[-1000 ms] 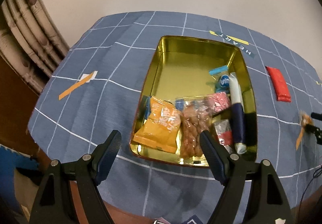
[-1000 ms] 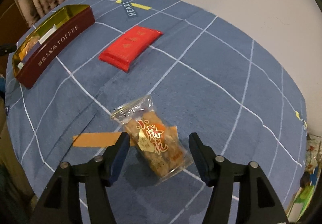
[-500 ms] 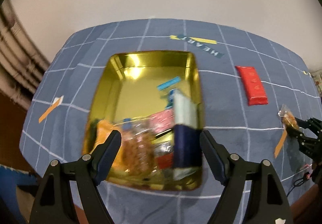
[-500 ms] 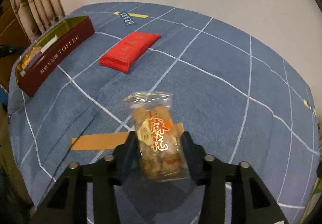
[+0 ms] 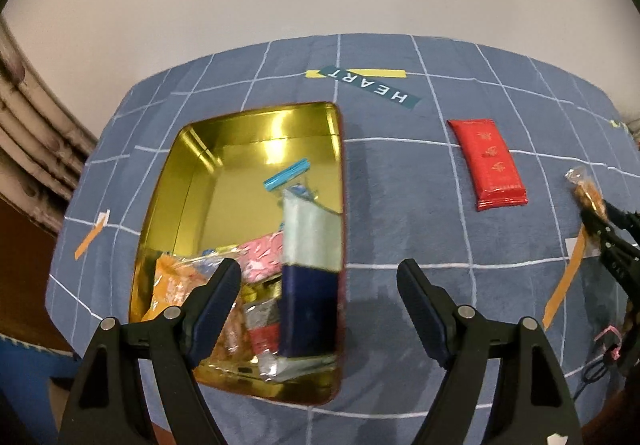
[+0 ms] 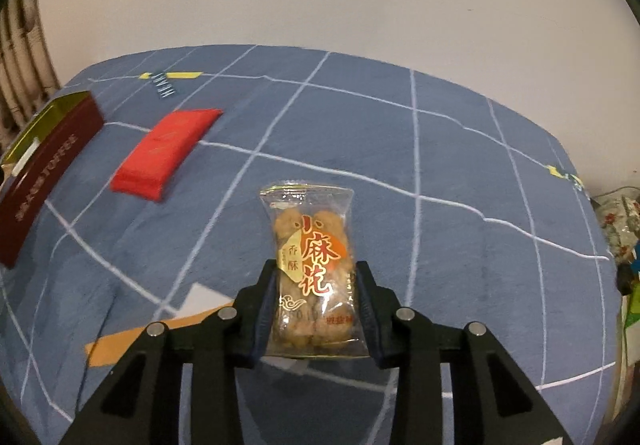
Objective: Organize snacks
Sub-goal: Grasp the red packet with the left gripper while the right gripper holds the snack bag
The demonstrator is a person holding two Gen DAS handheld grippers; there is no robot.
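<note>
Right tongs (image 6: 316, 297) just closed on the clear snack bag (image 6: 310, 269), long axis along the fingers, with the gold tin (image 6: 48, 165) far left across the counter (image 6: 440, 173), under the wide, empty left tongs (image 5: 320, 285).

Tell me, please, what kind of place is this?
Probably a room in a home: a table under a blue checked cloth against a plain wall, curtain folds at the side, and a gold toffee tin holding snack packets.
</note>
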